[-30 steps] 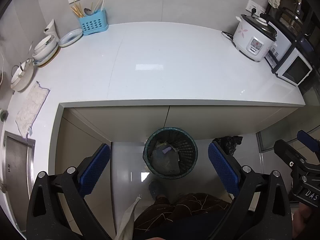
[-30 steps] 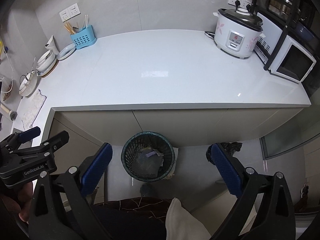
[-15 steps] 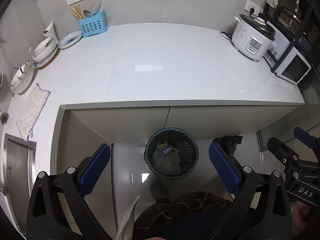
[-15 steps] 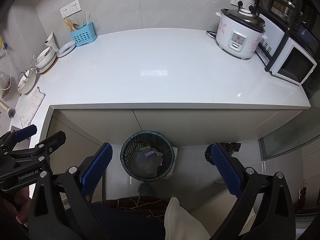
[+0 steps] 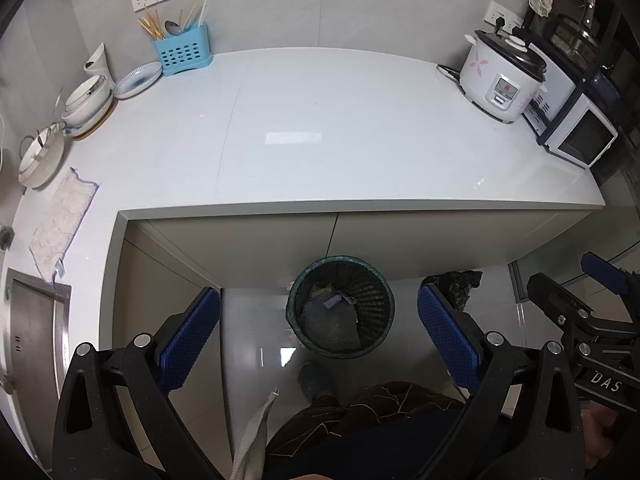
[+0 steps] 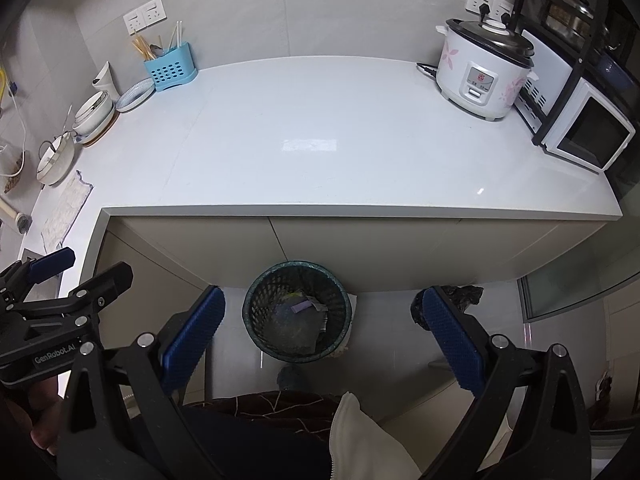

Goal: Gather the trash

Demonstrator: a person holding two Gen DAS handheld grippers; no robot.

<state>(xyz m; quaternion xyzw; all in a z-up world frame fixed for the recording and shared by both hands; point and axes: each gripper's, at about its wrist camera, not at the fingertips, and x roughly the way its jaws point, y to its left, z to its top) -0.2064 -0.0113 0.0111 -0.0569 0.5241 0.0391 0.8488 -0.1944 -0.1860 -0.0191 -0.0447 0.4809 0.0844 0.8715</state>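
A dark green mesh waste basket (image 5: 374,280) (image 6: 256,300) stands on the floor below the counter edge, with scraps and a purple piece (image 5: 333,301) (image 6: 302,305) inside. My left gripper (image 5: 319,326) hangs high above it, open, nothing between its blue pads. My right gripper (image 6: 319,326) is likewise open and empty above the basket. Each gripper shows at the edge of the other's view: the right gripper (image 5: 576,296) and the left gripper (image 6: 76,272). The white countertop (image 5: 340,128) (image 6: 320,128) carries no loose trash that I can see.
A rice cooker (image 5: 500,74), a microwave (image 5: 580,140), a blue utensil holder (image 5: 182,50), bowls (image 5: 88,98), a cloth (image 5: 64,216) and a sink (image 5: 32,340) line the counter's edges. A black bag (image 5: 456,284) lies on the floor beside the basket. A person's legs (image 5: 360,412) are below.
Both views have drifted only slightly; the counter and basket sit almost where they were. Both grippers stay open and empty.
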